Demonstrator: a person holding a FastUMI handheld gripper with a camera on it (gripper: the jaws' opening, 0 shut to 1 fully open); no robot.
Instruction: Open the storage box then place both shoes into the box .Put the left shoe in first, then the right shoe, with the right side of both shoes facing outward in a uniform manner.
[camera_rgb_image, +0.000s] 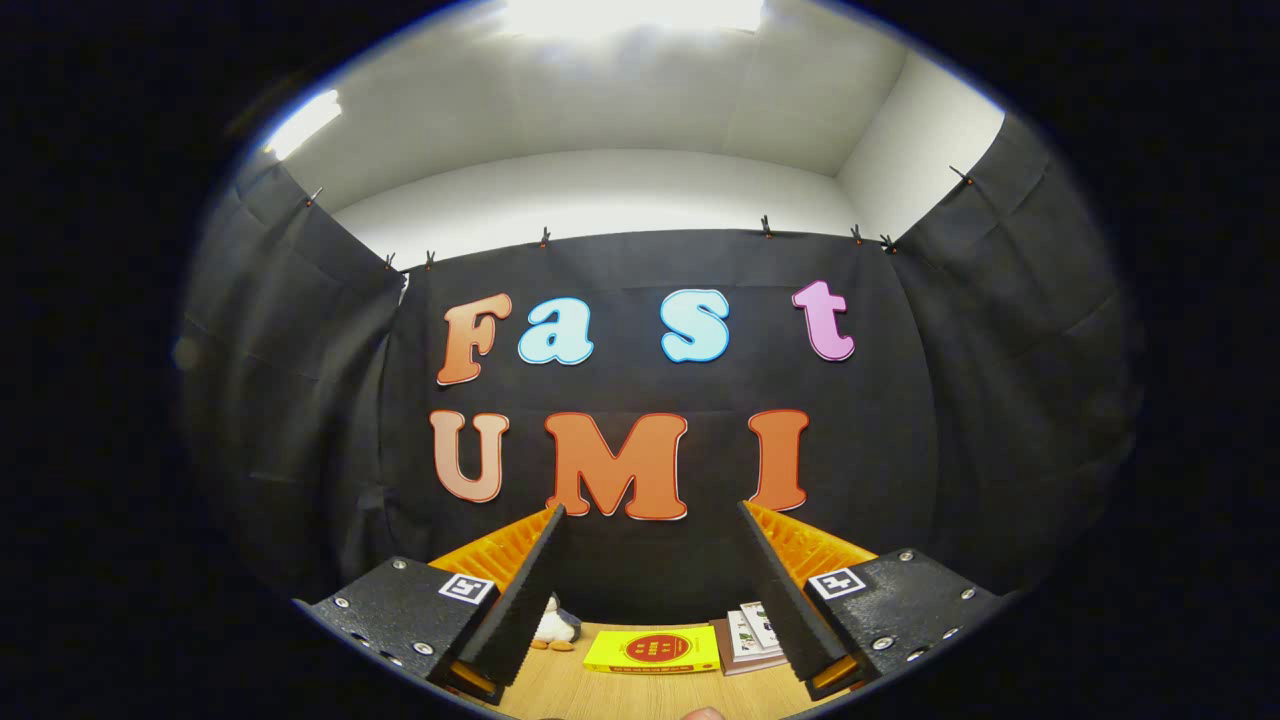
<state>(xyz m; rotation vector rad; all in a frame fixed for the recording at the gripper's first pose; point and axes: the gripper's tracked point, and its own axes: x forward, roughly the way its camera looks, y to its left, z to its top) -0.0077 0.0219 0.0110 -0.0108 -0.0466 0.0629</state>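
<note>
My gripper is held high and level, facing the black cloth wall. Its two fingers stand wide apart with nothing between them, so it is open. Far below and beyond the fingers lies a strip of wooden table. No shoe or storage box can be made out on that strip of table.
On the table's far side, against the cloth wall, lie a yellow book and a small stack of booklets. A small white plush toy sits behind the left finger. Black curtains close in both sides.
</note>
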